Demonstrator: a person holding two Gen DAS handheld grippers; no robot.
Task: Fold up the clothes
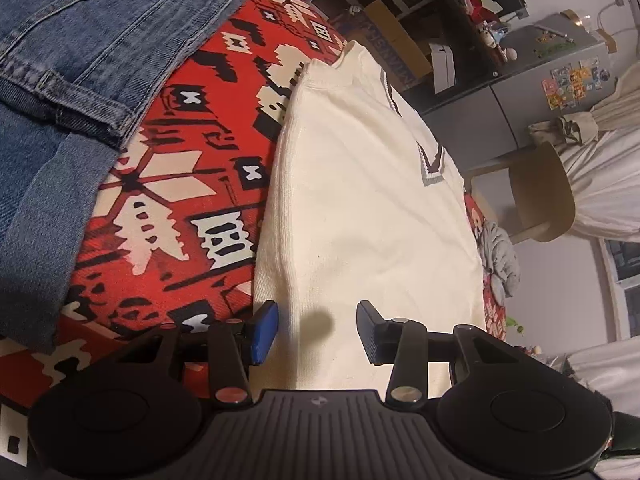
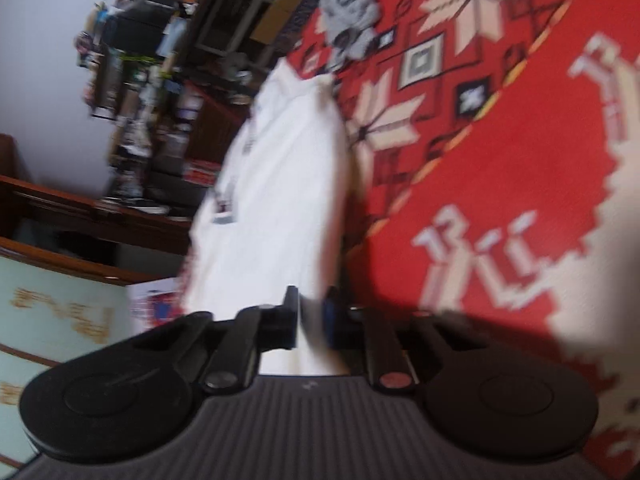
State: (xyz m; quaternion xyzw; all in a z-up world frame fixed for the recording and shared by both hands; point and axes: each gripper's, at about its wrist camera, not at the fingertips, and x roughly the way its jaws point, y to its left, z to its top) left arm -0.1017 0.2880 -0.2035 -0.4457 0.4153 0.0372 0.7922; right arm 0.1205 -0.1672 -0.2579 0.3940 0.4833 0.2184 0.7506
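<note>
While the left gripper point(image 1: 316, 330) gapes over ribbed cream knitwear point(image 1: 360, 208), the right gripper point(image 2: 312, 322) pinches it.

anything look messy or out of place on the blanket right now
One thing: a grey garment lies crumpled in a heap on the red patterned blanket beyond the white sweater, which lies flat. The jeans lie flat too.

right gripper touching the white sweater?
Touching. The right wrist view shows the right gripper with its jaws nearly closed on a fold of the white sweater, cloth pinched between the pads.
</note>
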